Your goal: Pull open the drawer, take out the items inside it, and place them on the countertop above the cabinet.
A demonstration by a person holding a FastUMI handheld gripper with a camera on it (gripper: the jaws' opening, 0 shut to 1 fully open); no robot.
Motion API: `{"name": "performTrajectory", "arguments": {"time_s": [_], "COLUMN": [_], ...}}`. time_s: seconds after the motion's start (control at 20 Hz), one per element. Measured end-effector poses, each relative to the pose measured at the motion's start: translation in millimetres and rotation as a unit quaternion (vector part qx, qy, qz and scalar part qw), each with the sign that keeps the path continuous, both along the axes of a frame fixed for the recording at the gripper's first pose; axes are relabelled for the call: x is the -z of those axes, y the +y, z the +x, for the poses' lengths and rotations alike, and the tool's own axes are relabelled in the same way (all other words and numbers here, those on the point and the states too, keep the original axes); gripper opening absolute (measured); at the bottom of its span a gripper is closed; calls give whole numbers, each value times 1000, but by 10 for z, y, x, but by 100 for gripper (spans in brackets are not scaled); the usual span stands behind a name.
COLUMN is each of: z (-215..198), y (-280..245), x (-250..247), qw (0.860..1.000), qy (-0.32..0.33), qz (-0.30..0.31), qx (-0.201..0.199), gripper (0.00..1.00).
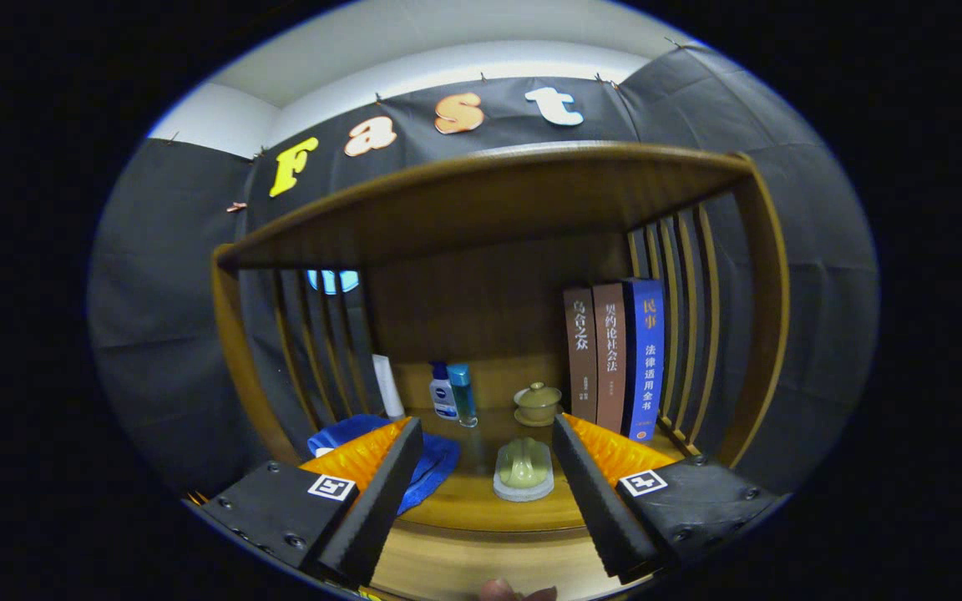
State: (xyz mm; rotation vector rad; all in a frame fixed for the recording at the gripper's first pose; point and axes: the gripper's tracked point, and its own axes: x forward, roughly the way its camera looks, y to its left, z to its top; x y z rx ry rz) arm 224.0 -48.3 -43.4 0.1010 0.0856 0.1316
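Currently, item 1: small pale green piece on white base [523, 472], on countertop [481, 505] betw. fingers, just ahead; drawer not seen. Gripper [488, 484]: spread wide, holding nothing. Far: lidded cup [537, 403], two bottles [452, 392], white tube [387, 386]; left: blue cloth [431, 459]; right: three books [615, 359] upright. Judgement: if returning to drawer for more, back out straight & level, fingers apart, w/o clipping green piece or cloth.

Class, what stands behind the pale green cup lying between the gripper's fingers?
Behind the cup stands a lidded bowl; left of it, two small bottles. The gripper is open, and its fingers cover part of the shelf on both sides.
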Motion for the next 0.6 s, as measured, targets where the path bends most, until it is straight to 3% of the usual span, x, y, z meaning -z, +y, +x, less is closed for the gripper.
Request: {"name": "performTrajectory", "arguments": {"time_s": [0.35,0.6], "z": [-1096,-1581], "y": [230,303], "x": [302,866], "qw": [998,998], "qy": [-59,-59], "qz": [11,-7], "qx": [5,20], "gripper": [99,99]}}
